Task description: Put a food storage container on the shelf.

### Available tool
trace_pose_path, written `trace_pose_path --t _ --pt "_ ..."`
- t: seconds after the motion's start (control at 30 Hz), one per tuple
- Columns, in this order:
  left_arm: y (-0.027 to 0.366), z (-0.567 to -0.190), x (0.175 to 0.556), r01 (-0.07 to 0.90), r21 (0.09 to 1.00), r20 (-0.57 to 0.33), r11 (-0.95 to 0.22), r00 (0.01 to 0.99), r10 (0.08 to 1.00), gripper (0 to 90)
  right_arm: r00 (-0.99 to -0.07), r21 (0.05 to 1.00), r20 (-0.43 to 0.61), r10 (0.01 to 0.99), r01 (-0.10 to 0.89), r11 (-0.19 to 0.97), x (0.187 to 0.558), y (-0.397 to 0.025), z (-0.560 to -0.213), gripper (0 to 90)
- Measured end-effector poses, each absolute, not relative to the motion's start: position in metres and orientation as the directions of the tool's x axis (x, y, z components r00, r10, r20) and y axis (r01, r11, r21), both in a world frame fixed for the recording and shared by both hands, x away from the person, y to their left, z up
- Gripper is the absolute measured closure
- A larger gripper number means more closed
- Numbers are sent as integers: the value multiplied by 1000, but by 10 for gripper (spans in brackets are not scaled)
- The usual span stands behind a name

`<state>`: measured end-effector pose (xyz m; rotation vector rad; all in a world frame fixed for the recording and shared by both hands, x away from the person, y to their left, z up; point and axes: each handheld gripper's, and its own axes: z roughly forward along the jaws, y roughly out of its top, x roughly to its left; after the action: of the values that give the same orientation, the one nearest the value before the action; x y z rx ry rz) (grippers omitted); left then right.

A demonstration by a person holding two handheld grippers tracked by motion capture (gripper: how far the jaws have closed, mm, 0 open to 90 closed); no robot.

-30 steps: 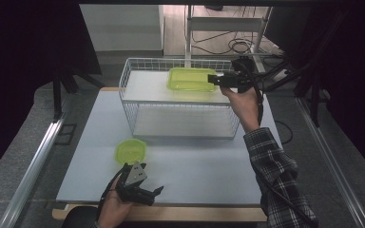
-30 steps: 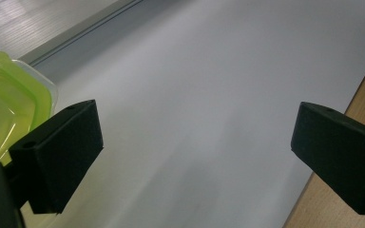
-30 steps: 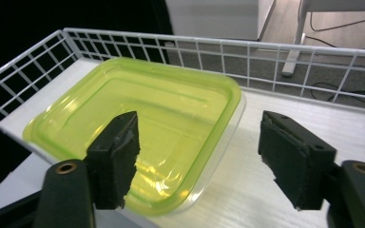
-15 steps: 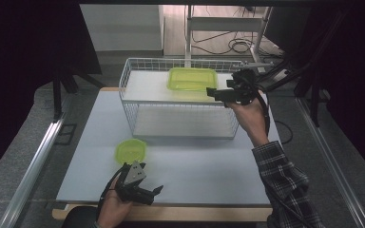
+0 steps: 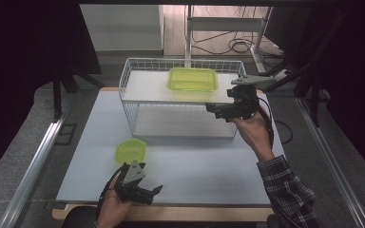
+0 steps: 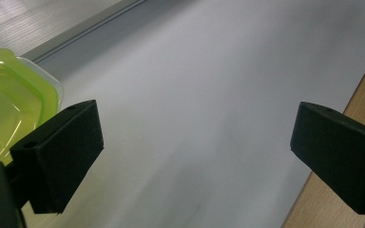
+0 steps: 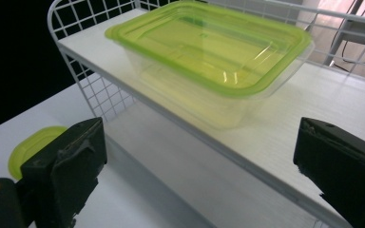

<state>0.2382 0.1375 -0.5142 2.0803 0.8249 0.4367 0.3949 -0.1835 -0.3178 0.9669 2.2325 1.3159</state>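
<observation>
Right claw (image 5: 218, 110) back off container (image 7: 209, 57)

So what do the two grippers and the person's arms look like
Both the left gripper and right gripper are black with two blocky jaws and a grey three-cornered plate on top. A dark cable trails from the right one. The right arm wears a plaid sleeve.

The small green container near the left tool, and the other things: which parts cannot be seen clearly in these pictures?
- Small round green plastic container: left gripper view, cut off by the left edge and partly behind the left tool's jaw.
- Same container: right gripper view, half hidden behind the right tool's jaw.
- Rectangular clear box with green lid: contents unclear through the tinted lid.
- White wire rack: lower shelf shadowed in the high view.
</observation>
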Motion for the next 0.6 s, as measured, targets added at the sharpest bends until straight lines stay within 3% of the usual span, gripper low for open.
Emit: trace_pose_path --t 0.6 --pt "138 -515 238 400 807 17 -435 720 694 34 -713 864 -13 701 345 367 368 -193 -352 0"
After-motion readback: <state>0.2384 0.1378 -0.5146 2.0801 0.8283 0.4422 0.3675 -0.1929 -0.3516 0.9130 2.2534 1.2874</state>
